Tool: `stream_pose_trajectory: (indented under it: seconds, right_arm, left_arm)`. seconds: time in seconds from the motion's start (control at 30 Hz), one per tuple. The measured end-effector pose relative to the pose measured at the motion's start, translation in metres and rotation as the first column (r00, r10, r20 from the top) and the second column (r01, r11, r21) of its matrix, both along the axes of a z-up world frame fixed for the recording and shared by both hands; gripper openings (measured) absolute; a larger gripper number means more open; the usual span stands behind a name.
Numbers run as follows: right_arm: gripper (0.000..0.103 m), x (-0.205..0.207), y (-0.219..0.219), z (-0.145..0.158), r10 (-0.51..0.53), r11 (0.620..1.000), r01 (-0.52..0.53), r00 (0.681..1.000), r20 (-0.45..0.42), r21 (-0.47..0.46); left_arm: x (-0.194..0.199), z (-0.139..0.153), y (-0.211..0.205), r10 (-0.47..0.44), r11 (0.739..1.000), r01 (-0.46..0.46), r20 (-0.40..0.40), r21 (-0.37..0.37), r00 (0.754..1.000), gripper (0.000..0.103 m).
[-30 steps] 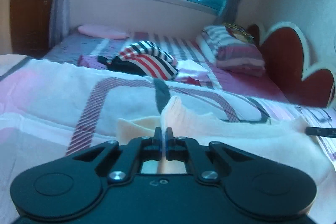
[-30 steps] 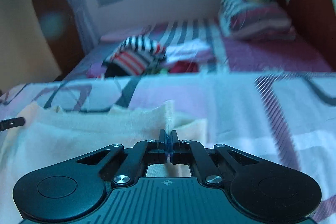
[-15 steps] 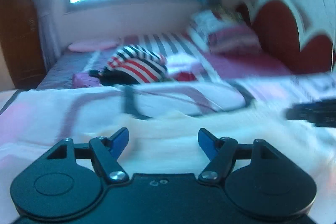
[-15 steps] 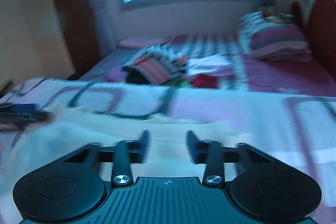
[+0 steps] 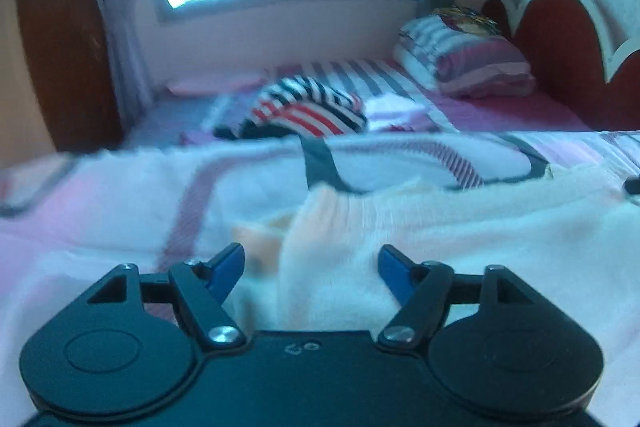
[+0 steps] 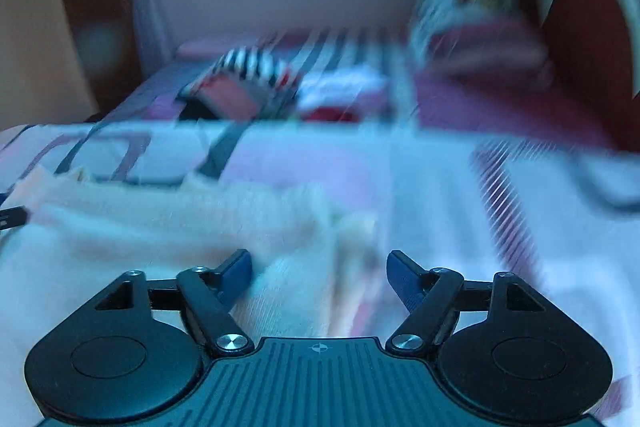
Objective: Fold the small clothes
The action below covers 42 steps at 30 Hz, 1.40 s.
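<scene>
bedroom | patterned blanket (image 5: 120, 211) under cream garment (image 5: 460, 247) | left fingers (image 5: 228, 267) wide | right fingers (image 6: 400, 275) opening

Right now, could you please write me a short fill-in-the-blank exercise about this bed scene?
1. The cream garment lies on a ____ patterned in pink and white.
2. The left gripper has its jaws ____, gripping nothing.
3. The striped clothing pile behind shows black, white and ____ stripes.
4. The pillow lies against the red ____.

Missing words: blanket; open; red; headboard
</scene>
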State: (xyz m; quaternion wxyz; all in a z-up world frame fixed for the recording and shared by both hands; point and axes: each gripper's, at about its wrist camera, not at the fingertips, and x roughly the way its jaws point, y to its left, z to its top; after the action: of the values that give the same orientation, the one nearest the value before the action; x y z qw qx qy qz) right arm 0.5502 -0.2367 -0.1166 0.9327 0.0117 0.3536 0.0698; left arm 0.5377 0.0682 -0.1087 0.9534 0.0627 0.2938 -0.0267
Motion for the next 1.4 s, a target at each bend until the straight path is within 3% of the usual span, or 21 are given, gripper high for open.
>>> stream_pose_trajectory:
  seconds: [0.03, 0.1, 0.2, 0.3, 0.4, 0.5, 0.57, 0.63, 0.7, 0.8, 0.93, 1.0, 1.07, 1.17, 1.23, 1.33, 1.4]
  right_arm:
    - [0.059, -0.009, 0.005, 0.009, 0.013, 1.000, -0.014, 0.999, 0.040, 0.024]
    - [0.050, -0.032, 0.023, 0.020, 0.070, 0.994, -0.077, 0.993, 0.096, 0.072]
    - [0.032, -0.052, 0.062, 0.014, 0.220, 0.969, -0.225, 0.974, 0.057, 0.104]
    - [0.032, -0.055, 0.099, -0.010, 0.274, 0.962, -0.273, 0.961, -0.037, 0.018]
    - [0.032, -0.057, 0.103, -0.015, 0.270, 0.963, -0.270, 0.963, -0.014, 0.000]
    - [0.032, -0.063, 0.082, -0.009, 0.240, 0.970, -0.240, 0.971, -0.024, -0.029]
    - [0.032, -0.071, 0.050, -0.005, 0.156, 0.984, -0.157, 0.988, -0.018, -0.078]
    - [0.032, -0.071, 0.031, -0.008, 0.134, 0.991, -0.135, 0.990, -0.037, -0.024]
    - [0.032, -0.074, 0.037, 0.004, 0.107, 0.994, -0.108, 0.993, -0.042, -0.035]
    - [0.032, -0.103, 0.061, 0.027, 0.175, 0.984, -0.176, 0.984, 0.030, 0.029]
    - [0.032, -0.124, 0.108, -0.004, 0.245, 0.969, -0.247, 0.966, -0.086, -0.015]
    - [0.033, -0.129, 0.112, -0.011, 0.215, 0.976, -0.217, 0.975, -0.057, -0.025]
    - [0.033, -0.137, 0.113, 0.001, 0.184, 0.982, -0.185, 0.982, -0.050, -0.019]
    - [0.033, -0.163, 0.122, 0.016, 0.248, 0.969, -0.248, 0.968, -0.018, 0.021]
    - [0.033, -0.180, 0.131, 0.014, 0.276, 0.961, -0.275, 0.961, -0.031, 0.040]
    - [0.032, -0.193, 0.143, 0.001, 0.258, 0.966, -0.256, 0.964, -0.070, 0.034]
    - [0.032, -0.195, 0.147, -0.003, 0.239, 0.971, -0.237, 0.969, -0.067, 0.038]
  left_arm:
    - [-0.007, 0.007, -0.006, -0.024, 1.000, 0.025, 0.035, -0.011, 0.999, 0.073]
    - [-0.020, 0.012, -0.023, -0.082, 0.995, 0.084, 0.051, -0.050, 0.995, 0.073]
    - [-0.029, 0.001, -0.064, -0.195, 0.980, 0.194, -0.028, -0.046, 0.980, 0.074]
    - [-0.028, -0.017, -0.082, -0.201, 0.979, 0.202, -0.086, -0.001, 0.976, 0.075]
    - [-0.024, -0.014, -0.068, -0.180, 0.983, 0.176, -0.102, -0.054, 0.978, 0.075]
    - [-0.036, -0.011, -0.041, -0.135, 0.991, 0.133, -0.096, -0.031, 0.986, 0.075]
    - [-0.046, -0.014, -0.014, -0.111, 0.994, 0.109, -0.086, -0.024, 0.990, 0.076]
    - [-0.051, -0.011, -0.003, -0.094, 0.995, 0.091, -0.092, -0.039, 0.991, 0.075]
    - [-0.064, 0.002, -0.008, -0.072, 0.997, 0.070, -0.085, -0.026, 0.994, 0.071]
    - [-0.090, 0.013, -0.025, -0.121, 0.990, 0.118, -0.043, -0.075, 0.992, 0.073]
    - [-0.103, -0.014, -0.053, -0.136, 0.990, 0.132, -0.143, -0.041, 0.980, 0.075]
    - [-0.109, -0.014, -0.053, -0.116, 0.993, 0.111, -0.125, -0.044, 0.985, 0.074]
    - [-0.124, -0.002, -0.048, -0.109, 0.992, 0.101, -0.107, -0.074, 0.988, 0.072]
    - [-0.152, 0.011, -0.047, -0.125, 0.988, 0.118, -0.063, -0.101, 0.990, 0.073]
    - [-0.162, 0.008, -0.053, -0.133, 0.984, 0.123, -0.073, -0.129, 0.988, 0.071]
    - [-0.161, -0.010, -0.059, -0.095, 0.992, 0.084, -0.137, -0.090, 0.986, 0.071]
    - [-0.166, -0.017, -0.058, -0.090, 0.993, 0.080, -0.126, -0.086, 0.988, 0.072]
